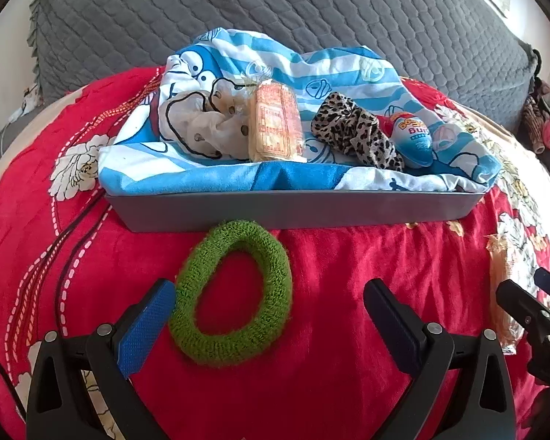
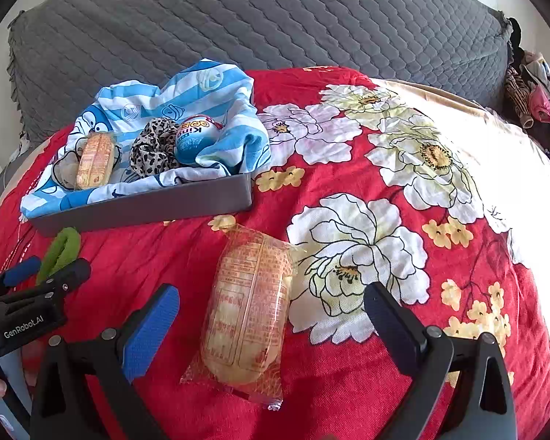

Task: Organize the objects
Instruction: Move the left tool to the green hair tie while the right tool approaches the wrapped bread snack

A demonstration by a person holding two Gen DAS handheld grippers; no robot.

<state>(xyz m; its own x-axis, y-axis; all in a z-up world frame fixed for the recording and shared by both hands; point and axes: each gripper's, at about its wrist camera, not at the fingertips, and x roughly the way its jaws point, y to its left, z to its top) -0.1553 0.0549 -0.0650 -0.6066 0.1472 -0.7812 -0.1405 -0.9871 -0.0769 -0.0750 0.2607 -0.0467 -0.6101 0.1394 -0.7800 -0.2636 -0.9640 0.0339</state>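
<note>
Lying flat on the red floral bedspread [image 2: 348,385], the green terry hair band [image 1: 233,295] sits just in front of the grey tray [image 1: 293,211], between the spread fingers of the left tongs [image 1: 271,324], which are released and level with the bed, the left blue pad [image 1: 146,330] touching the band's edge. The right tongs [image 2: 273,330] are likewise released, low over the bed, straddling a wrapped snack packet [image 2: 245,315] without gripping it. In the tray, on a blue cartoon towel [image 1: 293,178], rest a second packet [image 1: 275,124], a leopard scrunchie [image 1: 352,134], a cream scrunchie [image 1: 198,124] and a blue egg-shaped toy [image 1: 416,137].
</note>
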